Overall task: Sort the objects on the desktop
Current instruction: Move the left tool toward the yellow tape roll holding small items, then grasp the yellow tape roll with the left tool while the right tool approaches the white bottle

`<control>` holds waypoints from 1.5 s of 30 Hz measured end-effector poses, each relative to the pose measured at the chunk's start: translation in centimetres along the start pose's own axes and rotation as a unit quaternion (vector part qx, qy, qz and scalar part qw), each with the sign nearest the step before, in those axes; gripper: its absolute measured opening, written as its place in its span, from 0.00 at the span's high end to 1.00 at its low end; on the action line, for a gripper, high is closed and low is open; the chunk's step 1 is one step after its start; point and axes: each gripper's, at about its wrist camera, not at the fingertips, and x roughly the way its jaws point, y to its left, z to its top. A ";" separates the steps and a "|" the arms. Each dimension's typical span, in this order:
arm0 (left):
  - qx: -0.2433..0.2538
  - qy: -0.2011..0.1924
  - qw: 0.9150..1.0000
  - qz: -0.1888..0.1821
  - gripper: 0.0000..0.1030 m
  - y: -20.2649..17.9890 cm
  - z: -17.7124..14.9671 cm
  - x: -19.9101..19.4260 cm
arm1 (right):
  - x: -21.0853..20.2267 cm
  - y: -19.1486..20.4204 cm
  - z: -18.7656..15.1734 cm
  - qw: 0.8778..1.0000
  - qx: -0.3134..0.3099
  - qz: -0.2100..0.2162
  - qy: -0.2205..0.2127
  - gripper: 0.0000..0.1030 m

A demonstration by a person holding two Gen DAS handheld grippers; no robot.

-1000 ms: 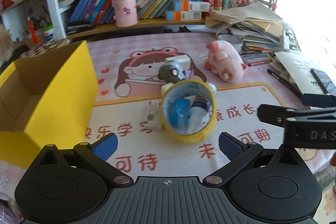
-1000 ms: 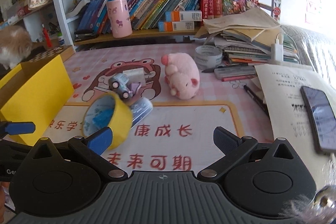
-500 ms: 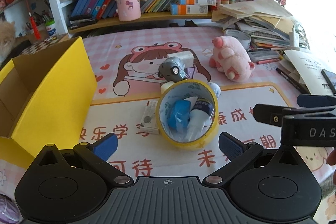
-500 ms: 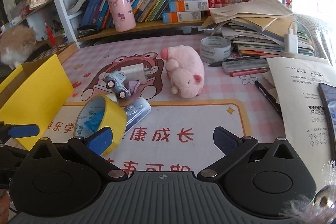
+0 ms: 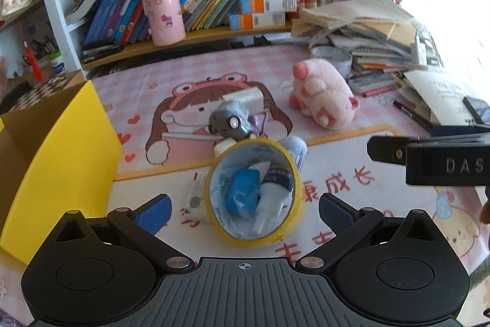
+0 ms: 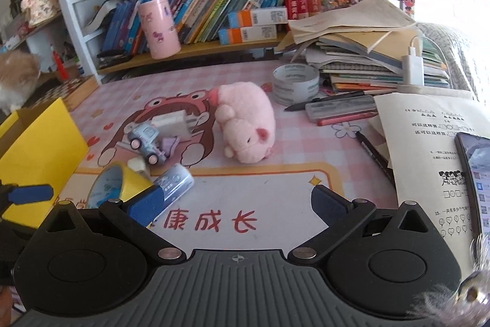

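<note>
**Left claw lined up on the yellow tape roll**

The left claw is seen released, its blue pads spread to either side of the yellow tape roll, which stands on edge at lower centre of the left wrist view. Nothing is gripped. A blue packet and a white tube are seen through the roll's hole. The right claw is likewise released and empty, held over the printed mat of the counter at lower centre of its view.

The step in hand is judged to be the approach to a first pick. The yellow box, open at the left edge of the frame, is taken as the likely destination. A toy car lies just behind the roll, and a pink plush pig at centre right.

For the next move, the left claw would need to be advanced until the pads bracket the roll's rim, then clenched without the roll being tipped or rolled away.
</note>
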 end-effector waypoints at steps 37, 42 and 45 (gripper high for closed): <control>-0.110 0.017 0.992 -0.063 0.20 2.8 0.5 1.7 | 0.6 0.9 0.3 0.999 -0.026 0.018 0.012 0.00; -0.137 0.002 0.990 -0.043 0.20 4.7 -0.4 -0.7 | 1.3 1.3 0.3 0.999 -0.012 0.039 0.024 0.02; -0.148 -0.003 0.989 -0.025 0.20 5.9 -1.1 -2.2 | 2.5 2.0 0.4 0.998 0.002 0.053 0.042 0.04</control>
